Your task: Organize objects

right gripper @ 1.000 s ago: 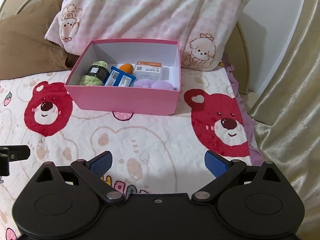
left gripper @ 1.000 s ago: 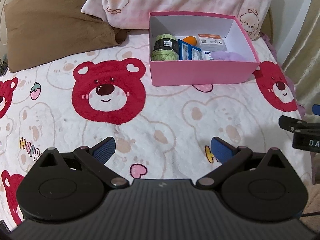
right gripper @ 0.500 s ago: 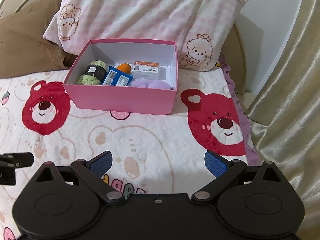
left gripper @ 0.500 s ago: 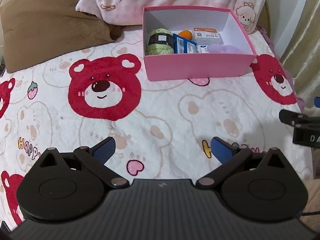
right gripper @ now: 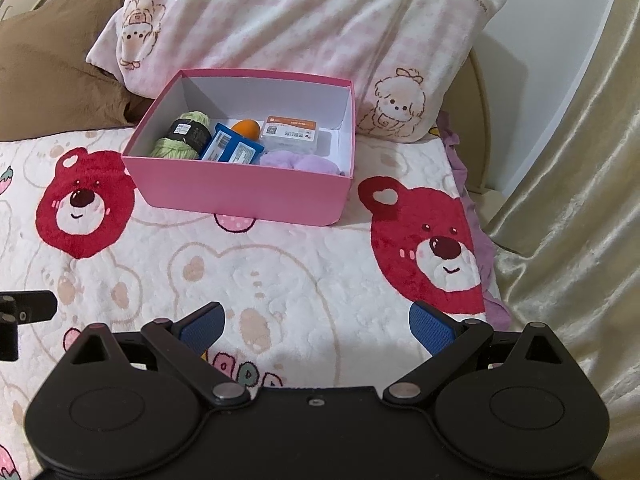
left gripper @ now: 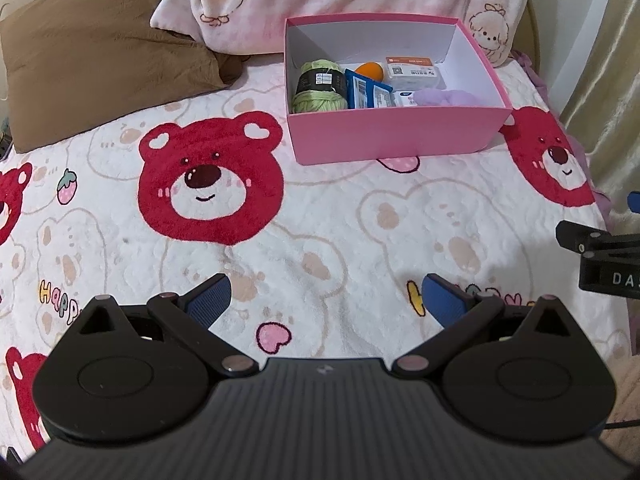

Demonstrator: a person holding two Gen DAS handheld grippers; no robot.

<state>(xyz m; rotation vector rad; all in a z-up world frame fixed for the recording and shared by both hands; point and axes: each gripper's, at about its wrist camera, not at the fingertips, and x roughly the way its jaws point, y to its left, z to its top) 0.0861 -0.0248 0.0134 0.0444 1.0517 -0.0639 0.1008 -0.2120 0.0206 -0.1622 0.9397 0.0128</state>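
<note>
- The left gripper [left gripper: 326,298] hangs over the near part of the bedspread [left gripper: 328,216], its blue-padded fingers spread wide with nothing between them.
- The right gripper [right gripper: 316,326] hangs beside it over the same near stretch, closer to the bedspread's right edge, its fingers likewise spread and empty.
- Well beyond both grippers, toward the far edge of the bedspread, stands the open pink box [right gripper: 244,192], clear of either gripper.
- Inside the box, at its left end, lies a green yarn ball [right gripper: 182,138] with a black band; just right of it leans a blue packet [right gripper: 232,148].
- An orange ball [right gripper: 246,128] sits behind the packet, a white carton [right gripper: 290,132] to its right, and a purple fluffy thing [right gripper: 298,162] against the near wall.
- Behind the box lean a pink pillow [right gripper: 304,20] and a brown pillow [left gripper: 100,52].
</note>
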